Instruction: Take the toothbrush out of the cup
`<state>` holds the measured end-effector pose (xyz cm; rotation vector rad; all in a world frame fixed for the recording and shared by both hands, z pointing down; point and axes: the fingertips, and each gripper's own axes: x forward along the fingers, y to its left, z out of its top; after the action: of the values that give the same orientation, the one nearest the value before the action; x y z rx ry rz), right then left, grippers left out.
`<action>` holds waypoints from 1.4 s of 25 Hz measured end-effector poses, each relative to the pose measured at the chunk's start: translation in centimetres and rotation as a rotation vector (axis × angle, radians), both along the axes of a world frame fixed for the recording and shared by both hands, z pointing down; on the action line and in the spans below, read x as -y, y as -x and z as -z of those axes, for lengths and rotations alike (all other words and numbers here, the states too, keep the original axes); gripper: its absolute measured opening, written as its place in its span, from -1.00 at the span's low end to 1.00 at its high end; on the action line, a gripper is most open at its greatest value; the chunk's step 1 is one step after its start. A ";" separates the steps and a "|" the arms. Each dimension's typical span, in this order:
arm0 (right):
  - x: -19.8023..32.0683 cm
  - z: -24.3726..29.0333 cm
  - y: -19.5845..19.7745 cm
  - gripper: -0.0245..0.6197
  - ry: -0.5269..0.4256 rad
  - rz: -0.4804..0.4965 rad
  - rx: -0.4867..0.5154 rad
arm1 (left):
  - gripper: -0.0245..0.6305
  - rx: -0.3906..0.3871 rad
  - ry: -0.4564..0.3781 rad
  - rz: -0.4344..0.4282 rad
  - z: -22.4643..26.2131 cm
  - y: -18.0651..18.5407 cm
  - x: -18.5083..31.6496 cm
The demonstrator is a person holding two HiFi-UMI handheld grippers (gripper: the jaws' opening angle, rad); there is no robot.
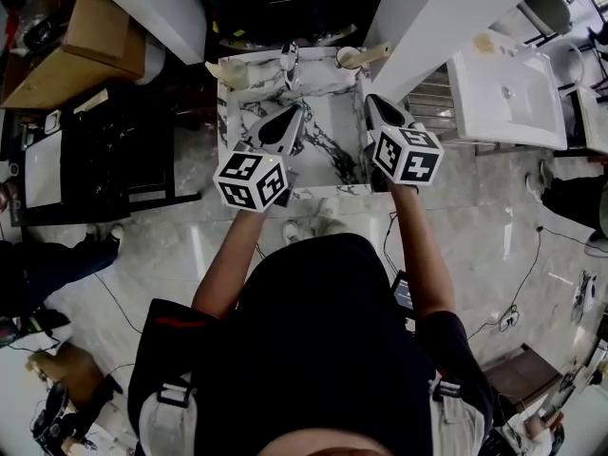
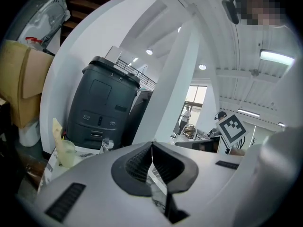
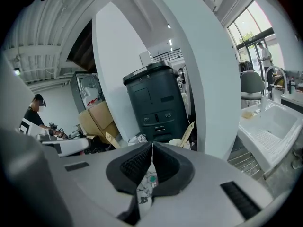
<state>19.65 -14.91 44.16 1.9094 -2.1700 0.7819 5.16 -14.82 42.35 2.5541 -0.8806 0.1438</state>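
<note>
A marbled washbasin [image 1: 342, 150] sits ahead of me. At its back left corner stands a pale cup [image 1: 235, 74] [image 2: 66, 153] holding a cream toothbrush [image 2: 57, 131]. At the back right corner a second cup [image 1: 351, 58] [image 3: 177, 142] holds a toothbrush [image 1: 375, 53] [image 3: 188, 132]. A faucet [image 1: 290, 60] stands between them. My left gripper [image 1: 294, 112] [image 2: 152, 146] hovers over the basin's left half, shut and empty. My right gripper [image 1: 372, 100] [image 3: 152, 148] is over the basin's right edge, short of the right cup, shut and empty.
A dark grey bin [image 2: 102, 108] [image 3: 154, 100] stands behind the basin. A white pillar [image 1: 446, 17] rises to the right, with a white sink [image 1: 503, 98] beyond it. Cardboard boxes [image 1: 81, 41] and a black cabinet [image 1: 104, 155] are on the left.
</note>
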 end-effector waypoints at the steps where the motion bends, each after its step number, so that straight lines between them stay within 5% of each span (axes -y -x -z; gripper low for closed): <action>1: 0.4 -0.3 -0.3 -0.81 0.005 0.002 0.001 | -0.88 0.002 0.006 0.002 -0.3 -0.3 0.3; 31: 8.7 -8.5 -6.6 -0.80 0.130 0.016 0.045 | -0.88 0.047 0.134 0.050 -6.1 -6.0 5.6; 35: 9.6 -9.5 -6.7 -0.59 0.144 0.022 0.078 | -0.88 0.054 0.143 0.060 -6.6 -6.1 5.7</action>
<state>26.32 -24.52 53.65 1.8109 -2.1105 0.9959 11.30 -20.53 48.91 2.3988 -0.9314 0.2503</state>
